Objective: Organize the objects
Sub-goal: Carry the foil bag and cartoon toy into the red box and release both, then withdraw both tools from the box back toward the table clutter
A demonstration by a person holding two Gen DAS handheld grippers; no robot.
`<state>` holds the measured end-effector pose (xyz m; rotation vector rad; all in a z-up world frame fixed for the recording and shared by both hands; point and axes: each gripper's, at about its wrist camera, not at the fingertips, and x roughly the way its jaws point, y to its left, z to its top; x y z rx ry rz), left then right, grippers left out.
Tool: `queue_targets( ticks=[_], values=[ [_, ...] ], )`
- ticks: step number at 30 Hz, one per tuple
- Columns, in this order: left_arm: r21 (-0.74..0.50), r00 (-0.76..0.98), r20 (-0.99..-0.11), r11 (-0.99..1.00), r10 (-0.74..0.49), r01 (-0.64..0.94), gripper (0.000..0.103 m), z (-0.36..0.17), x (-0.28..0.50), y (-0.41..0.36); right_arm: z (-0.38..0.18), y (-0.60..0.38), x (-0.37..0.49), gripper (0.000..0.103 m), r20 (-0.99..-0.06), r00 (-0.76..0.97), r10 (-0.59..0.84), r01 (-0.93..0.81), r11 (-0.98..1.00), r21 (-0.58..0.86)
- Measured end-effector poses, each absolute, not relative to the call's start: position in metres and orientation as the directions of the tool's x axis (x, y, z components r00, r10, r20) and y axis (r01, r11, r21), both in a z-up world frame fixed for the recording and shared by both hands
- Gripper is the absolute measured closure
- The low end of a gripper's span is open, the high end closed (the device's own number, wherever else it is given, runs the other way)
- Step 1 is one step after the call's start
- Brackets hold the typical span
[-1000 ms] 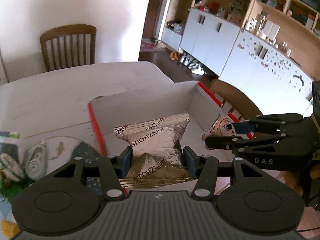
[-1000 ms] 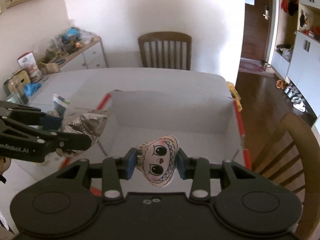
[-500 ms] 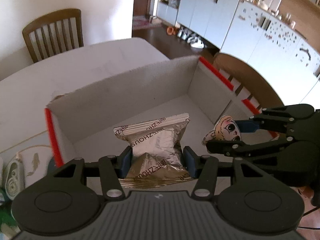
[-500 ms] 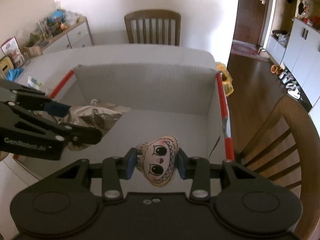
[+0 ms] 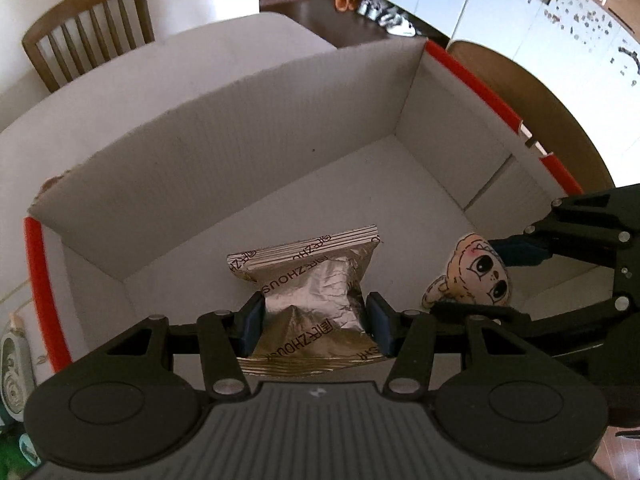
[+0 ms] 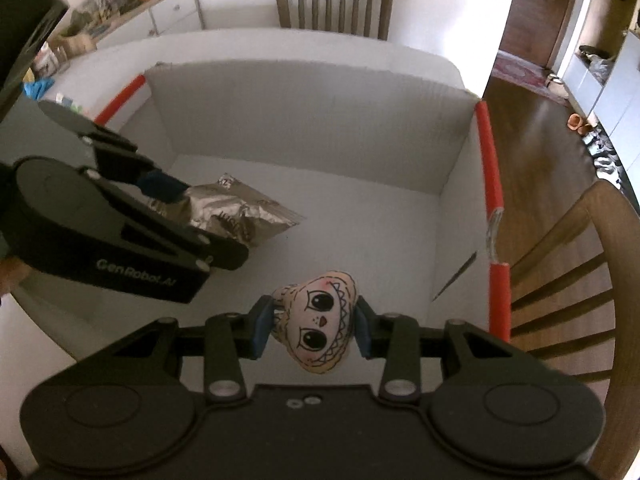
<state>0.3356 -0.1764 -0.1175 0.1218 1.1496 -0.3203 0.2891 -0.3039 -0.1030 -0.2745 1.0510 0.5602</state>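
Foil packet (image 5: 316, 292), light and crinkly, pinched at mid-body by left hand-held gripper (image 5: 315, 322) above box (image 5: 224, 152) floor. Soft doll head (image 6: 316, 322), squashy, clamped at cheeks in right hand-held gripper (image 6: 310, 326), nearer box's right wall.

Wooden slat-back chair (image 6: 334, 0) at the white table's (image 5: 224, 52) far side, pale cabinets (image 5: 520, 12) beyond.
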Motion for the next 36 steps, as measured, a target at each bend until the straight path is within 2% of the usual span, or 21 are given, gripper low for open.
queue_targets(
  ticks=[9,13,16,36],
  values=[
    [-0.095,0.324,-0.923,0.938,-0.209,0.334,0.049,-0.127,0.34,-0.177,-0.112,-0.299,0.288,0.062,-0.891,0.352,0.288,-0.559,0.828,0.047],
    [-0.09,0.34,-0.917,0.937,-0.21,0.338,0.039,-0.121,0.337,-0.177,-0.112,-0.301,0.284,0.059,-0.891,0.339,0.301,-0.563,0.824,0.064],
    [-0.107,0.354,-0.906,0.933,-0.234,0.344,0.039,-0.113,0.333,-0.173,-0.108,-0.304,0.282,0.058,-0.886,0.345,0.309,-0.56,0.825,0.07],
    [-0.194,0.528,-0.783,0.935,-0.33,0.297,0.039,-0.039,0.281,-0.128,-0.031,-0.306,0.242,0.055,-0.781,0.464,0.417,-0.554,0.825,0.111]
  ],
)
